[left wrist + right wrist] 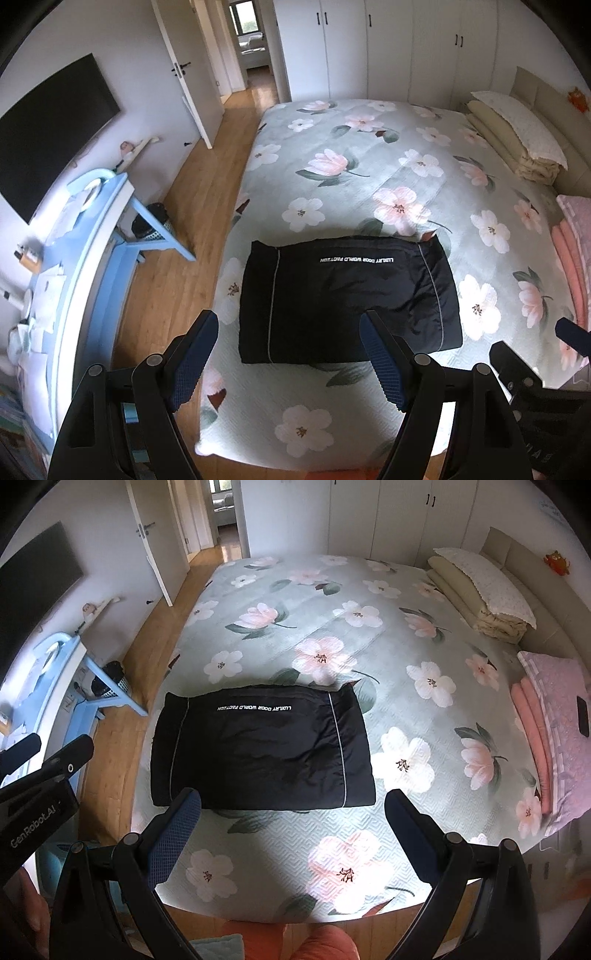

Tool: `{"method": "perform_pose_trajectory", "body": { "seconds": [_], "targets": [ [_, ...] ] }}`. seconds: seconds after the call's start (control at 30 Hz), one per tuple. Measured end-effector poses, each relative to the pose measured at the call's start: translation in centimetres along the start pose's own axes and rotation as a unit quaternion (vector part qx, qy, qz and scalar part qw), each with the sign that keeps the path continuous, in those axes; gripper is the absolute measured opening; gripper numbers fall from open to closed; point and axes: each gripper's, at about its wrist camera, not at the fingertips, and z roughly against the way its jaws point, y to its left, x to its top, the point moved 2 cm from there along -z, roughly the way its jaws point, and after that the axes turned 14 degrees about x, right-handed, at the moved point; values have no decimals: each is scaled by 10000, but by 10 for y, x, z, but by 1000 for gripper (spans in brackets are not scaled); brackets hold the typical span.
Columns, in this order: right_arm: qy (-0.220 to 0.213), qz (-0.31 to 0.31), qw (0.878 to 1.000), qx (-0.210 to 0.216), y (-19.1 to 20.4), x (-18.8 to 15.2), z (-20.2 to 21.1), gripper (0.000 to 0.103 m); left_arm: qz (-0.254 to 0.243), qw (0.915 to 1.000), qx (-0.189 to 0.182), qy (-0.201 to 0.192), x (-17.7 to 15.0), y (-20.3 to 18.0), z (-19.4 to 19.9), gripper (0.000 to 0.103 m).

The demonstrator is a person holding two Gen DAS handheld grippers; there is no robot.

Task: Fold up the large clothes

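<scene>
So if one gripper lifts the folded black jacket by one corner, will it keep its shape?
Probably not. The black jacket looks soft and puffy, so its layers would likely sag and unfold. Its shiny fabric may also slip between the fingers. It seems light for its size, lying flat on the bed cover.

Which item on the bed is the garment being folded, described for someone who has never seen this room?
Start at the floral bedspread. Near its foot end lies the black garment, folded into a flat rectangle. Unlike the cream pillows and pink bedding by the headboard, it is dark, with thin grey piping and white lettering.
</scene>
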Motion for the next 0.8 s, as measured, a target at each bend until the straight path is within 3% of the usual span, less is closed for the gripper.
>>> {"method": "perform_pose_trajectory", "body": {
  "seconds": [0.13,0.8],
  "targets": [
    [55,61,9997,-218,-3,2,-9,100,-43,10000,-62,58,6,-5,-9,80],
    [460,-262,9979,-370,-14,15,-55,100,-353,9986,-258,305,24,-18,-57,80]
  ]
}}
